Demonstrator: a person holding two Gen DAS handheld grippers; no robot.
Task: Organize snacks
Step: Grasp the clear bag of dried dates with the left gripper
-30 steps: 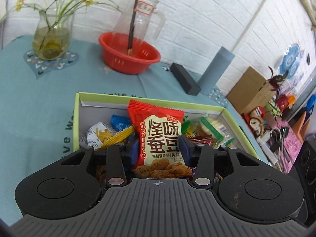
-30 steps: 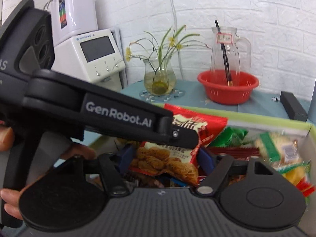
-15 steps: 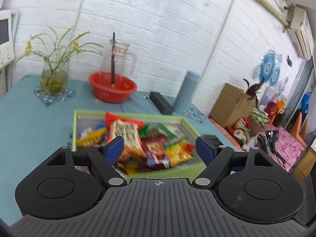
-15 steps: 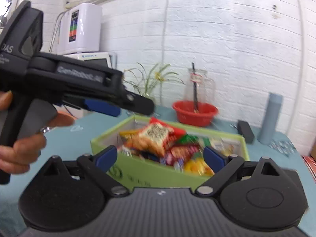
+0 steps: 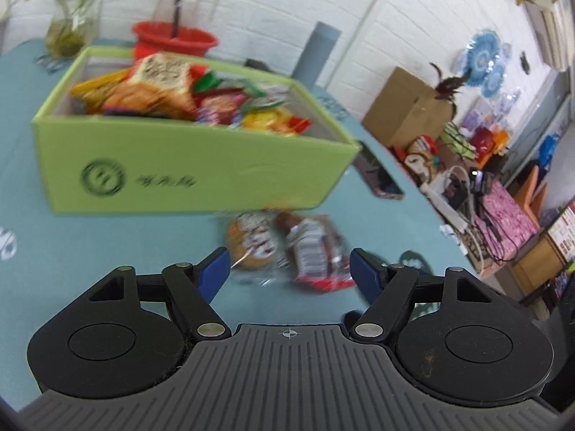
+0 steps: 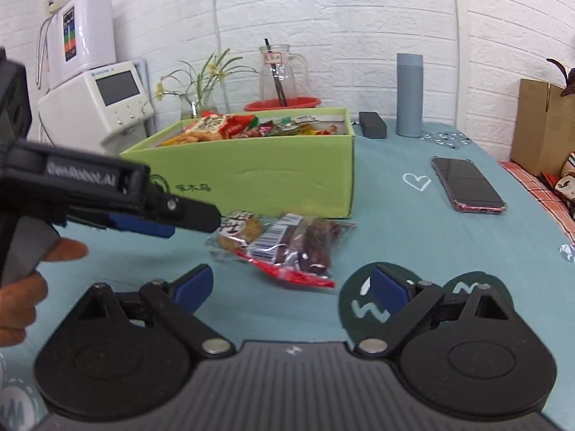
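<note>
A: Why do both grippers hover empty?

B: The left gripper (image 5: 289,267), jaws just narrowing, and the spread right gripper (image 6: 291,287) face two snack packets (image 6: 276,242) lying before the green box (image 6: 251,172).

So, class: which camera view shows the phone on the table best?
The right wrist view: the phone lies whole and sharp on the table. The left wrist view shows only a blurred part of it behind the green box's corner.

Motion blur smears the green box (image 5: 187,165) lettering and snack packets (image 5: 287,248).
</note>
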